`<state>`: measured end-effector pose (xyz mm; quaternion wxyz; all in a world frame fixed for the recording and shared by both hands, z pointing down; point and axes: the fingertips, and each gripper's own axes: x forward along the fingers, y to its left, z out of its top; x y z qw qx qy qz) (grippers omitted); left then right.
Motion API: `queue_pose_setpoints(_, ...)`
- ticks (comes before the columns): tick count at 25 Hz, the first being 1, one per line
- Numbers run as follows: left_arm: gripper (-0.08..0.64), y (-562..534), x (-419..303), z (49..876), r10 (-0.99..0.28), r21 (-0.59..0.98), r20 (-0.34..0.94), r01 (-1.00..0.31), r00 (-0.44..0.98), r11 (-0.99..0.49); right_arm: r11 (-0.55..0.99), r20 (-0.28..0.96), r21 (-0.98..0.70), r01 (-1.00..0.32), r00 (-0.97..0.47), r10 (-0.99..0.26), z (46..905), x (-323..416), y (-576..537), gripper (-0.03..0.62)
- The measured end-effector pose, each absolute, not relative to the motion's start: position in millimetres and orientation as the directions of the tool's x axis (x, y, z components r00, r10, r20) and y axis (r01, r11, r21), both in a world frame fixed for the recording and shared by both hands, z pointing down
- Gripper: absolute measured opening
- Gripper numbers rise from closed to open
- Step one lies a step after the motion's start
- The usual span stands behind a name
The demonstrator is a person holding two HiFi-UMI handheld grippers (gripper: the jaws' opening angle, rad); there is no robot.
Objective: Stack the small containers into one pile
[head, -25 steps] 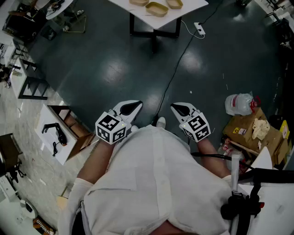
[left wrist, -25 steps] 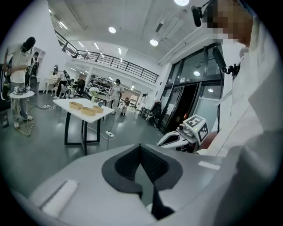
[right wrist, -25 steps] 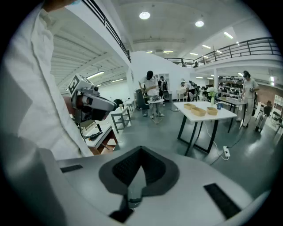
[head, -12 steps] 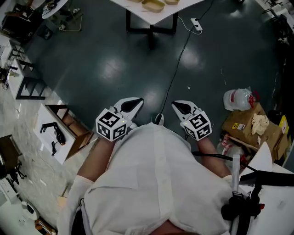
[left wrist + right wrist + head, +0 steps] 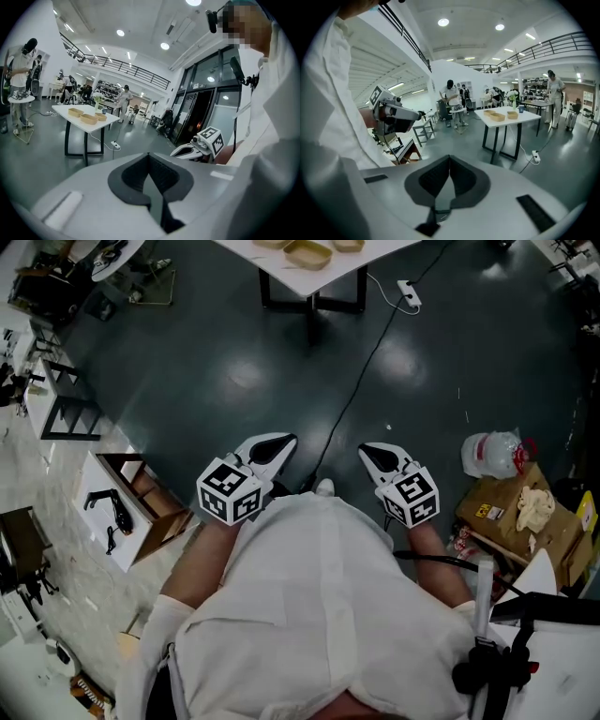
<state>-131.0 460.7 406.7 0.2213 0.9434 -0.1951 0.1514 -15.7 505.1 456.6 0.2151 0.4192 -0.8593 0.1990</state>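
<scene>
Fingers of our left gripper (image 5: 274, 446) and right gripper (image 5: 373, 457) are pressed together at the tips with nothing between them, and both are held close to our body. The small containers (image 5: 309, 253) lie at twelve o'clock, well apart from us across the dark floor (image 5: 225, 371), on a white tabletop (image 5: 389, 247). Neither gripper looks clearly nearer, so we judge we must walk forward first. We see three shallow, tan, oblong trays with rounded corners, side by side and not stacked. The nearest one's long axis runs about nine to three.
</scene>
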Motion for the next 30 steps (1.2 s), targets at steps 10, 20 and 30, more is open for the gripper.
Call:
queue_pose_setpoints(10,0.008,415.8,-93.9,407.6,-0.265,0.355,0.389,-0.409,0.882,-0.841,0.522,0.535,-0.18,-0.833,-0.529,-0.659,467.9,17.1,466.8,0.005)
queue_pose_setpoints(20,0.006,295.6,-44.9,412.6,-0.196,0.401,0.308,-0.313,0.931,-0.861,0.466,0.596,-0.149,-0.872,-0.456,-0.661,467.5,52.7,374.3,0.005)
queue_pose_setpoints(30,0.008,194.3,-48.6,419.2,-0.169,0.426,0.292,-0.286,0.941,-0.858,0.477,0.613,-0.106,-0.872,-0.435,-0.659,460.6,51.7,250.6,0.005)
